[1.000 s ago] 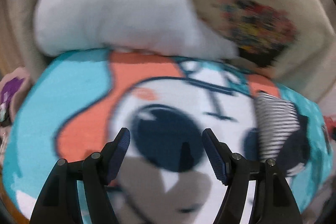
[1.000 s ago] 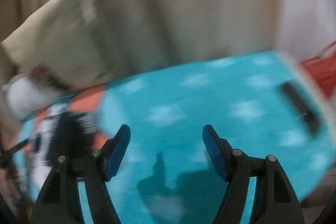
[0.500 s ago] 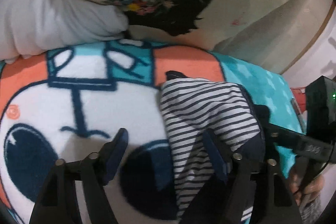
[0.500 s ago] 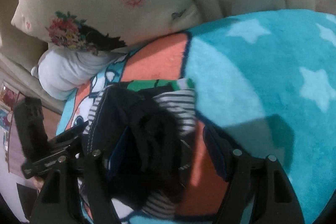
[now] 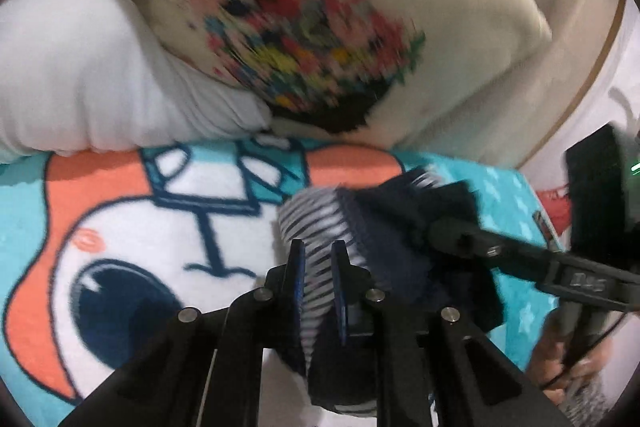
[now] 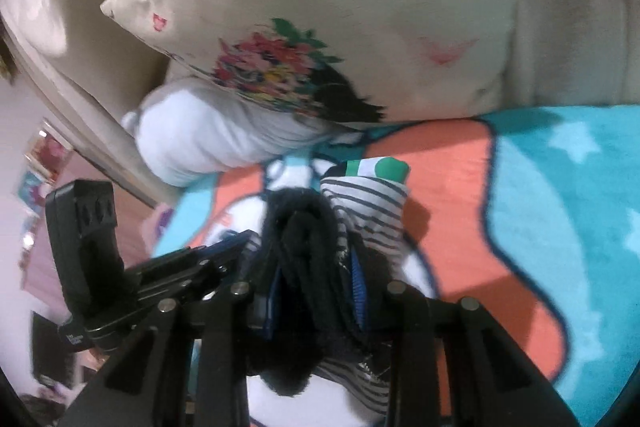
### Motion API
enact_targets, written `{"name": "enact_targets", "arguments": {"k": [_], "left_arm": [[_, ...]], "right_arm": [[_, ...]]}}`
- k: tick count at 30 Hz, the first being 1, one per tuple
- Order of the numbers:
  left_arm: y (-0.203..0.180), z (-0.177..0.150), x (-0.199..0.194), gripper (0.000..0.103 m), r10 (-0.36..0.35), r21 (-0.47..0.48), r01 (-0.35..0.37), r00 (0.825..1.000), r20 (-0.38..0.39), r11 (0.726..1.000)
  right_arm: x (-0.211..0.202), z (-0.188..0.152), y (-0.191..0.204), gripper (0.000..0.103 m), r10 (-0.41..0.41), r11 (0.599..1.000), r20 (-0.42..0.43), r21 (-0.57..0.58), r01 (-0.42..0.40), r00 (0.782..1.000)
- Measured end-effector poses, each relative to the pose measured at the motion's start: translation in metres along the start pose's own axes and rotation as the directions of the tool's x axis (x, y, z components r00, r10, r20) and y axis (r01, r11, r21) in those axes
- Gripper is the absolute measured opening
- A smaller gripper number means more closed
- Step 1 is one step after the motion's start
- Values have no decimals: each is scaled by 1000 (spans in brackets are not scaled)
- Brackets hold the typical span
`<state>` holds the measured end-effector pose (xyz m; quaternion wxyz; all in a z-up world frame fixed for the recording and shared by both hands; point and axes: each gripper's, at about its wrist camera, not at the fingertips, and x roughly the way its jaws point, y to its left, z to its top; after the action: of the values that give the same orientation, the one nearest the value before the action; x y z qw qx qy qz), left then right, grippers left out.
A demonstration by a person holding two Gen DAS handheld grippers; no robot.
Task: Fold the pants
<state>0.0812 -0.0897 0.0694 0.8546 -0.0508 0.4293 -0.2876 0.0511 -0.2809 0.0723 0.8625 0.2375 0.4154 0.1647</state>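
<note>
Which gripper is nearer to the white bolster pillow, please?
Left, as far as the views show. The left gripper grips the striped pants on the side toward the white bolster pillow; the right gripper grips them on the far side.

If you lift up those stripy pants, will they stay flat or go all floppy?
Probably floppy: the striped pants already bunch and sag between the left gripper and right gripper. They look light, being thin knit cloth. They likely won't slip, since both grippers are pinched shut on the fabric.
</note>
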Motion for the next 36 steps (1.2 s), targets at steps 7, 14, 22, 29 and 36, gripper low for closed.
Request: {"name": "enact_targets", "arguments": {"k": [7, 14, 22, 29, 36], "left_arm": [[21, -1, -19, 25, 102, -9, -102, 994, 37, 995], [20, -25, 31, 62, 31, -36, -36, 992, -120, 999], [-3, -31, 55, 59, -30, 2, 31, 991, -132, 1000], [-12, -22, 26, 14, -50, 22, 52, 995, -80, 998], [-11, 1, -29, 14, -29, 28, 28, 999, 26, 999]], "right_arm": [[15, 0, -20, 29, 84, 988, 46, 129, -90, 995], [-1, -10, -47, 47, -258, 963, 15, 89, 256, 966], [10, -20, -61, 75, -157, 984, -35, 84, 160, 987], [3, -15, -45, 32, -89, 992, -6, 91, 89, 996], [-4, 2, -9, 29, 143, 980, 57, 134, -150, 988]]}}
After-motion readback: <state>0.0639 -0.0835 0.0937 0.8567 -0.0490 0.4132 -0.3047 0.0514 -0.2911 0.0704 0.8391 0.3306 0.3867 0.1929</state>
